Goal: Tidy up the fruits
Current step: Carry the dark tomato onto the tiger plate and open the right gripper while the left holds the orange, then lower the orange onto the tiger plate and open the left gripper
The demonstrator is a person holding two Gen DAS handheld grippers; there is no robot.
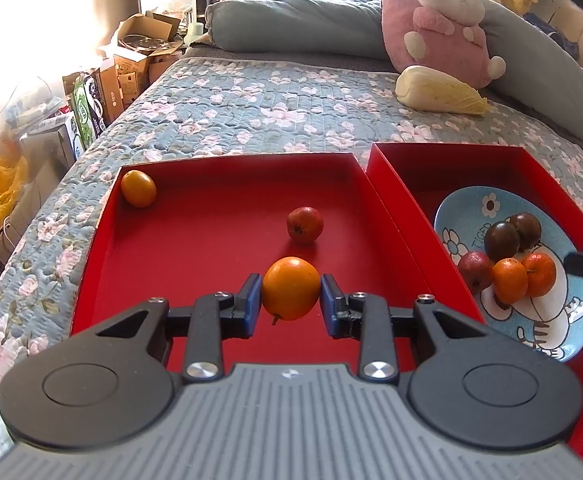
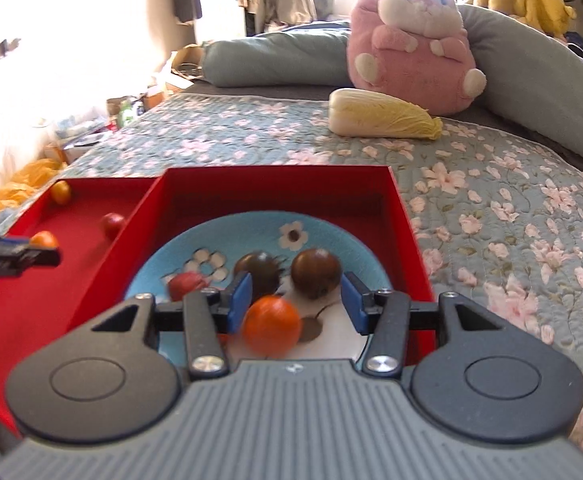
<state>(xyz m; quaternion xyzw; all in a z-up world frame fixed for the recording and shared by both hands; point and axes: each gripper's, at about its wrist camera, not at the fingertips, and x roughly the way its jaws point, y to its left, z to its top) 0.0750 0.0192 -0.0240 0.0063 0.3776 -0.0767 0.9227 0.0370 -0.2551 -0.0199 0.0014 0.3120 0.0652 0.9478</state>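
Nearest to me, the left gripper has its blue pads pressed against the sides of an orange fruit low over the floor of the left red tray, a grip that looks ready for a lift toward the plate. The right gripper stands wide over the blue plate in the right red tray; a small orange sits between its pads but touches neither, so I judge it has been let go there. On the plate behind it sit two dark round fruits and a small red one, bunched close, which suggests the plate is the gathering spot. Further back in the left tray a red fruit lies near the middle and another orange rests in the far left corner, both yet to be collected, I would guess. Beyond the trays, on the flowered quilt, a napa cabbage lies in front of a pink plush rabbit.
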